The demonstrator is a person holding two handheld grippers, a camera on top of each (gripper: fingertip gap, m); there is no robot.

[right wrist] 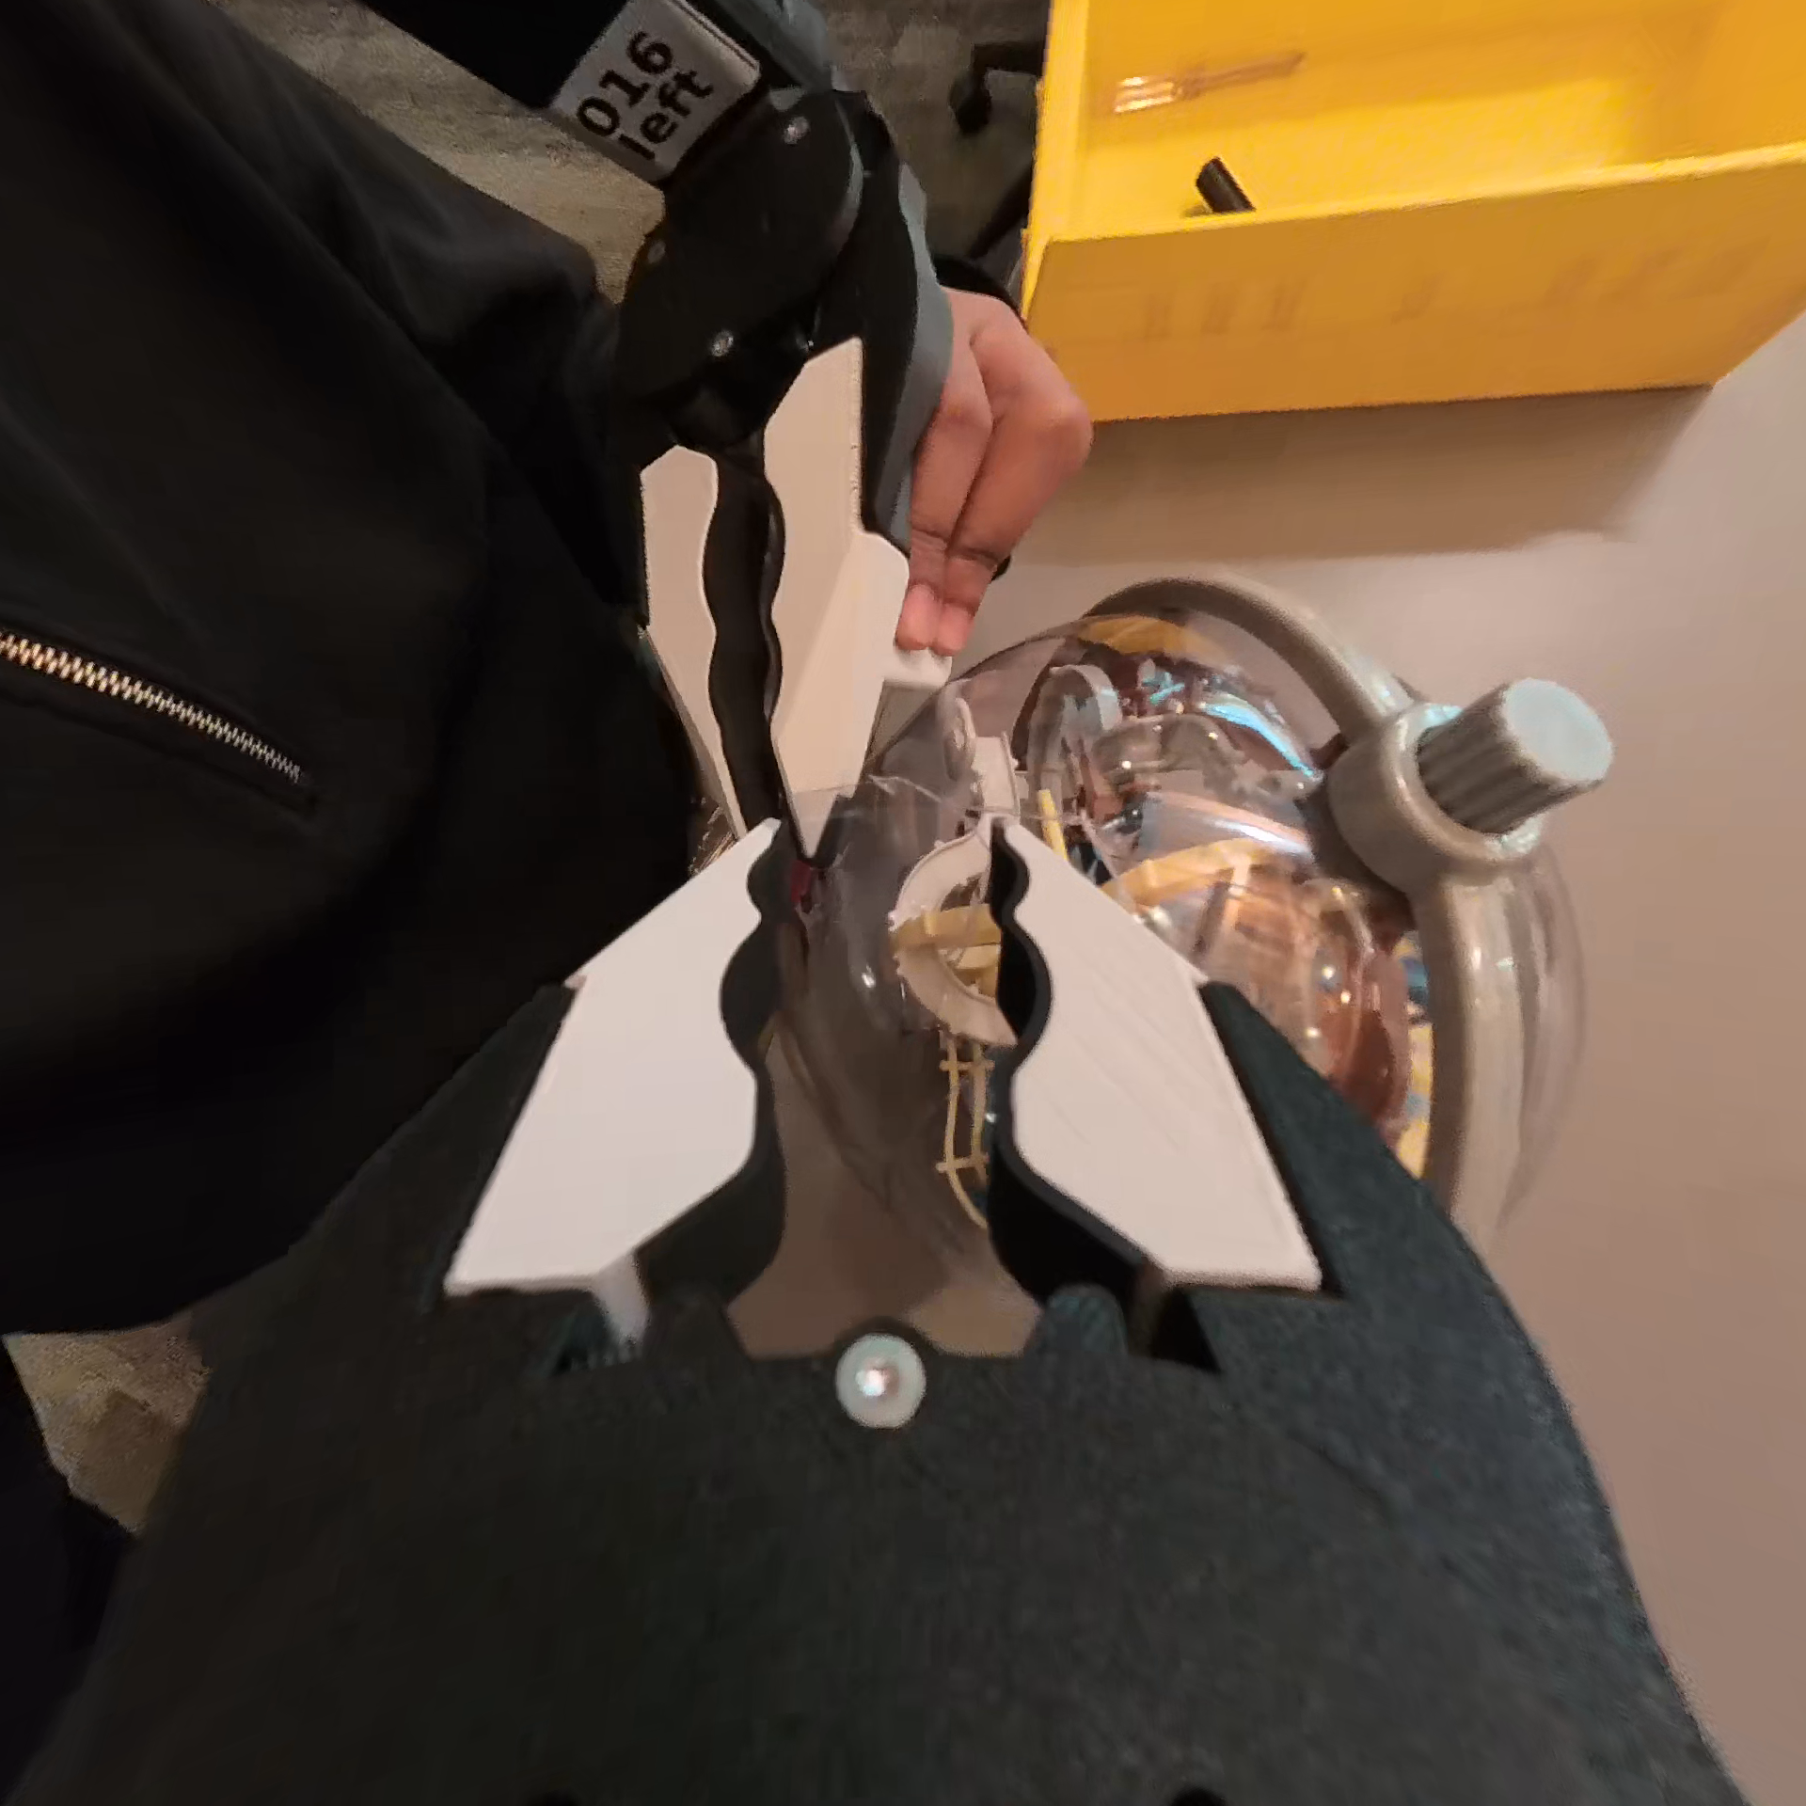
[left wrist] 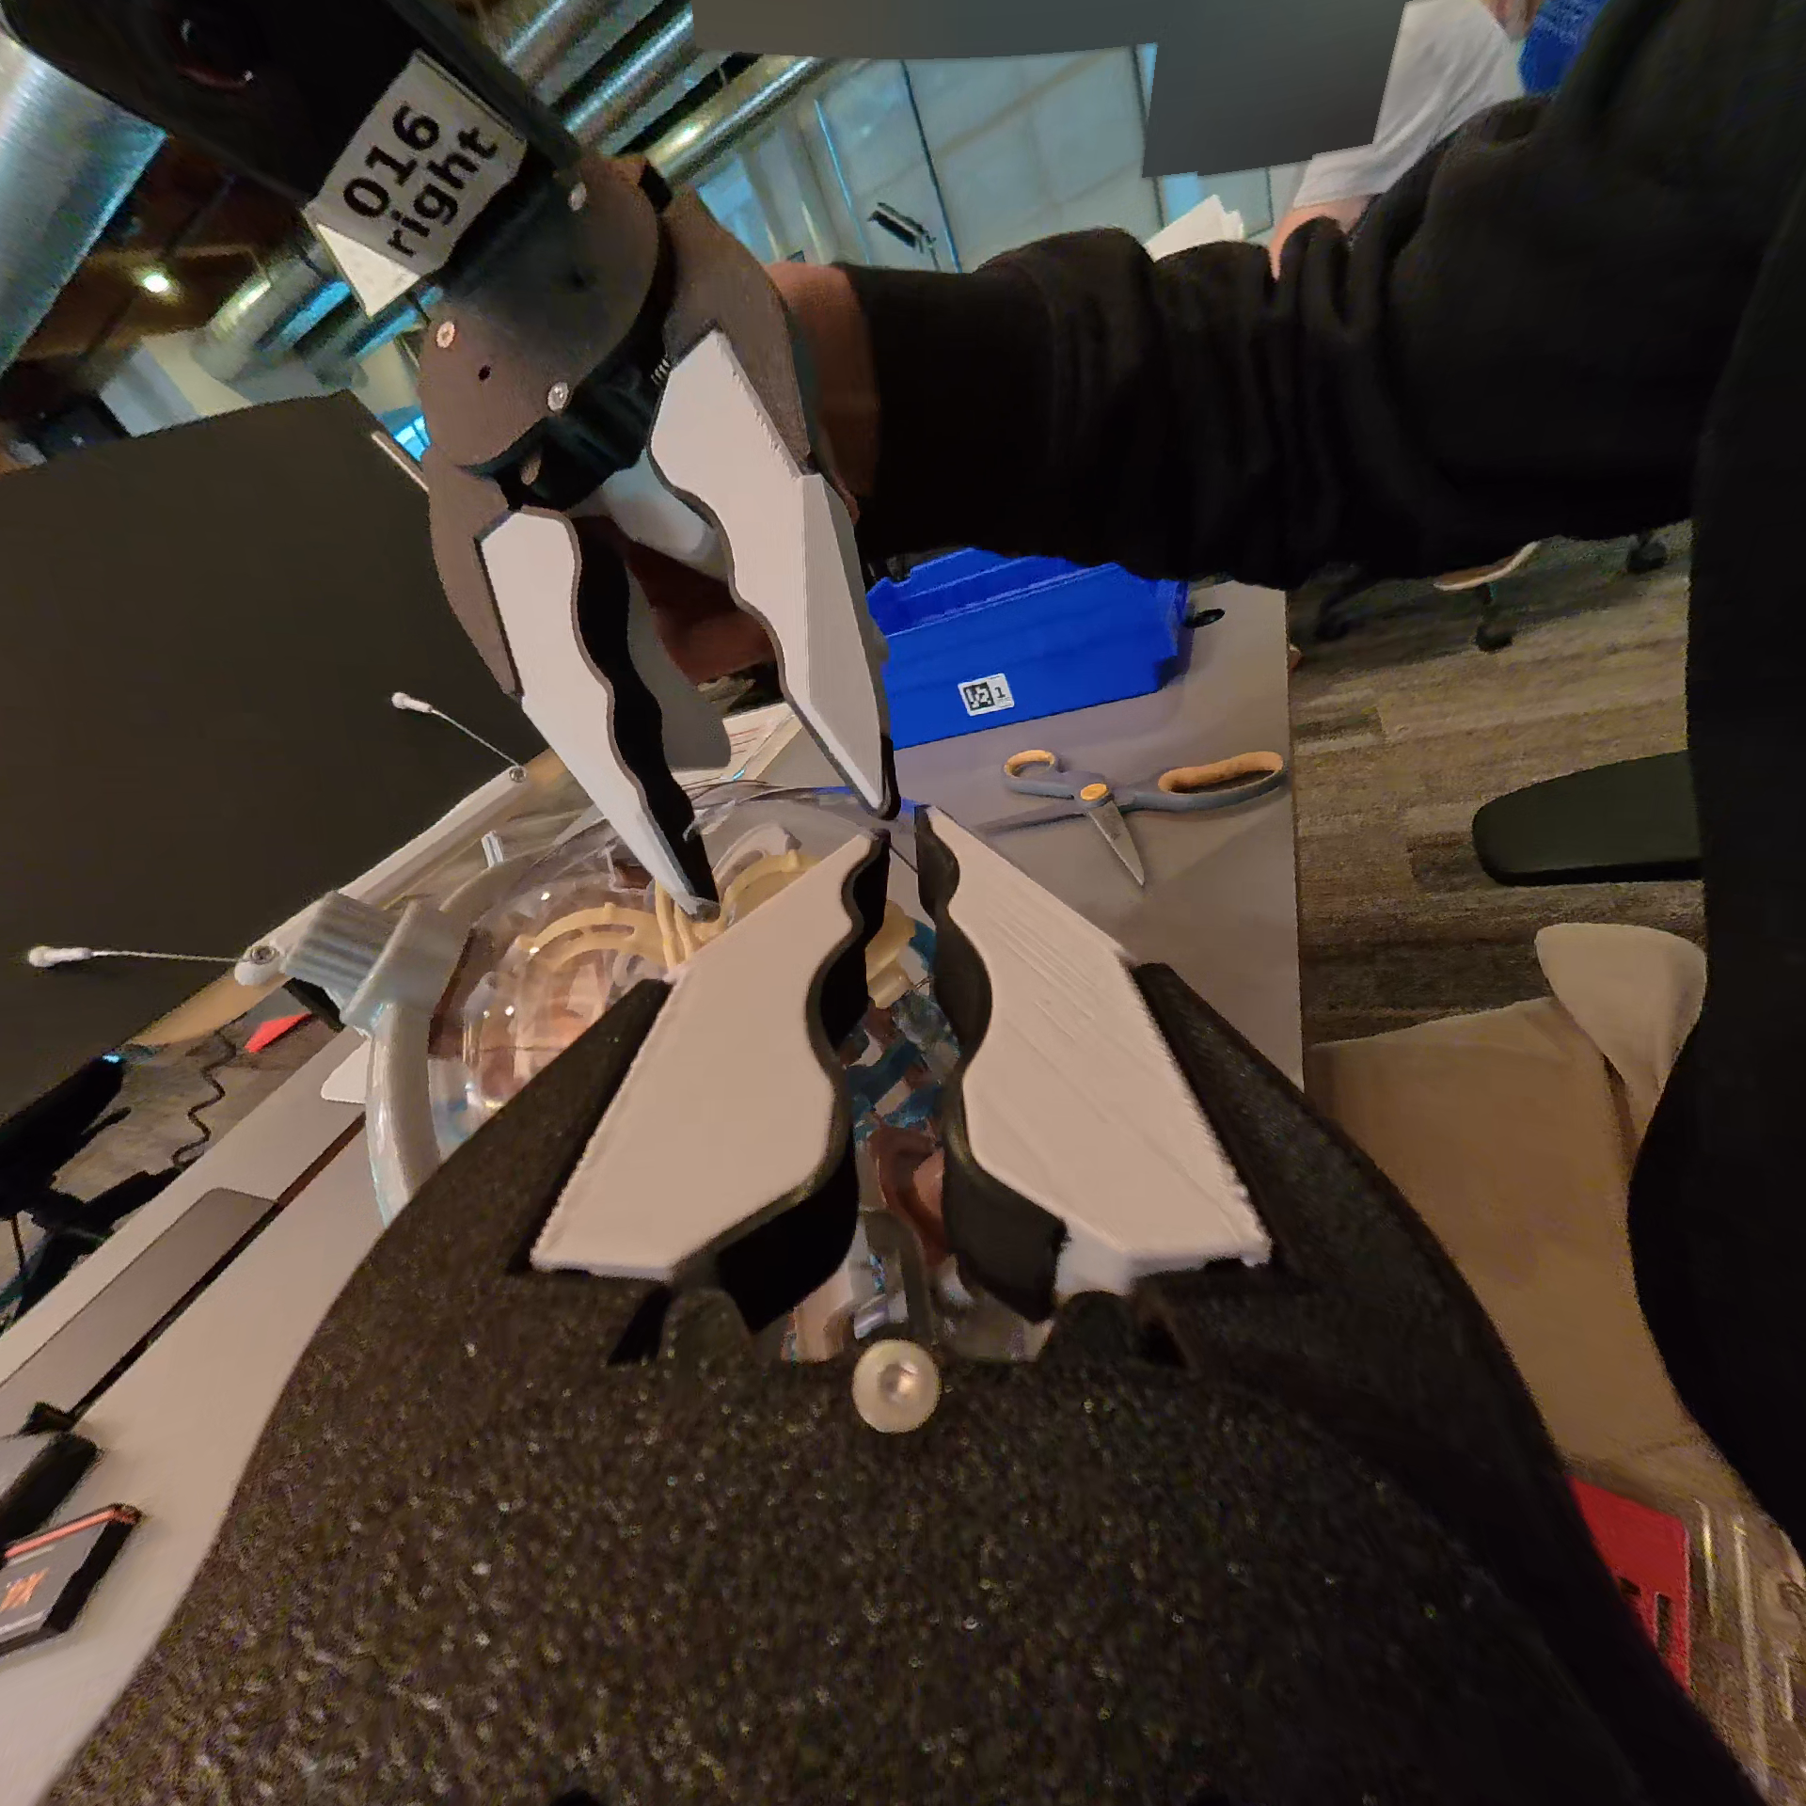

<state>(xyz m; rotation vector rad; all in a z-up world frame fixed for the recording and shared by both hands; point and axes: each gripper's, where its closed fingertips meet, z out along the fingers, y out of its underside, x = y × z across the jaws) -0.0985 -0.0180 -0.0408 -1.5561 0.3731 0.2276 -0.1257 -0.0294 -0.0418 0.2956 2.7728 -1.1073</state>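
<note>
Left wrist view: my left gripper, nearly closed, pinches the clear maze sphere at centre frame, while my right gripper, spread wide, straddles its top opening.

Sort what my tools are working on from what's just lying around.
In hand:
- clear plastic sphere with cream maze inside, in its grey ring frame with ribbed knob
- left tool, shut at the sphere's top
- right tool, open, one fingertip at the sphere's grey-collared opening

Lying about:
- blue plastic bin
- grey-and-orange scissors
- yellow open box
</note>
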